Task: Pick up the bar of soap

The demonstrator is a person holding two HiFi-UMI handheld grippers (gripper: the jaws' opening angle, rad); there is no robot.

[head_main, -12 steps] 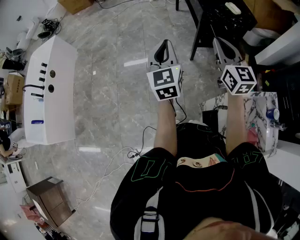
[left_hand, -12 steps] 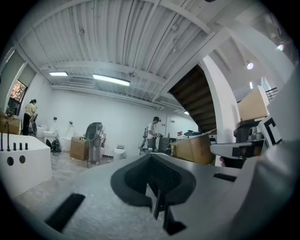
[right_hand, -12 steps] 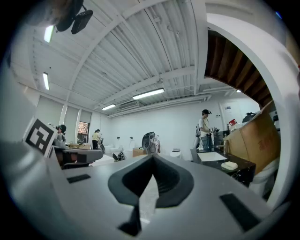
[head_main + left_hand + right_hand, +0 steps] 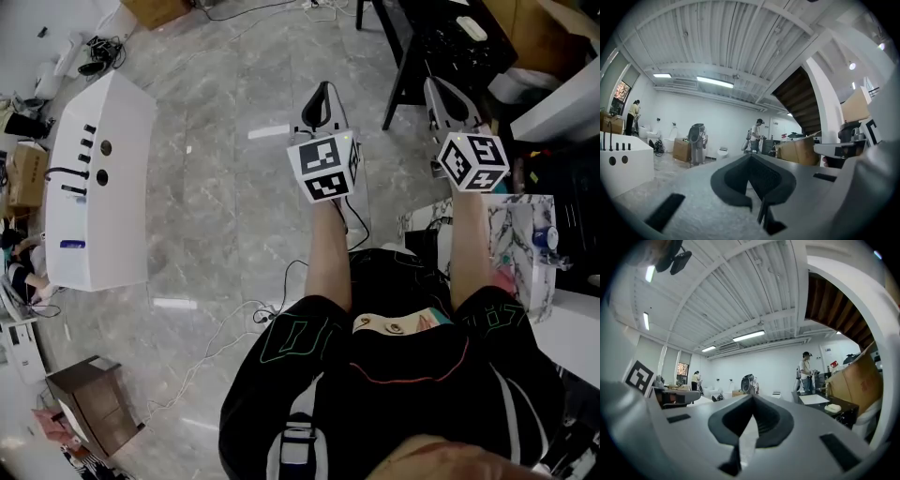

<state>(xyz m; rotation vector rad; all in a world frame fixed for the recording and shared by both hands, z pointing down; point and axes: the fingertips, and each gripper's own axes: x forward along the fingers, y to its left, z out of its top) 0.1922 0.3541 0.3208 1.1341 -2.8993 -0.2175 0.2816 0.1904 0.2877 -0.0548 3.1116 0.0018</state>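
Note:
A pale bar of soap [image 4: 472, 28] lies on a black table [image 4: 427, 52] at the top right of the head view. The right gripper view shows the soap [image 4: 833, 408] on the table to the right of the jaws, some way ahead. My left gripper [image 4: 322, 94] is held out at chest height over the floor, its jaws together with nothing between them [image 4: 751, 157]. My right gripper [image 4: 441, 89] hangs near the table's near edge, well short of the soap. It is shut and empty [image 4: 752, 397].
A long white fixture [image 4: 98, 178] stands on the marble floor at the left. Cables [image 4: 234, 319] trail across the floor near my feet. A marbled counter [image 4: 520, 244] with a bottle sits at the right. Cardboard boxes [image 4: 860, 376] and several people stand further off.
Both grippers have shifted slightly left and up in the head view. Their jaws have not changed.

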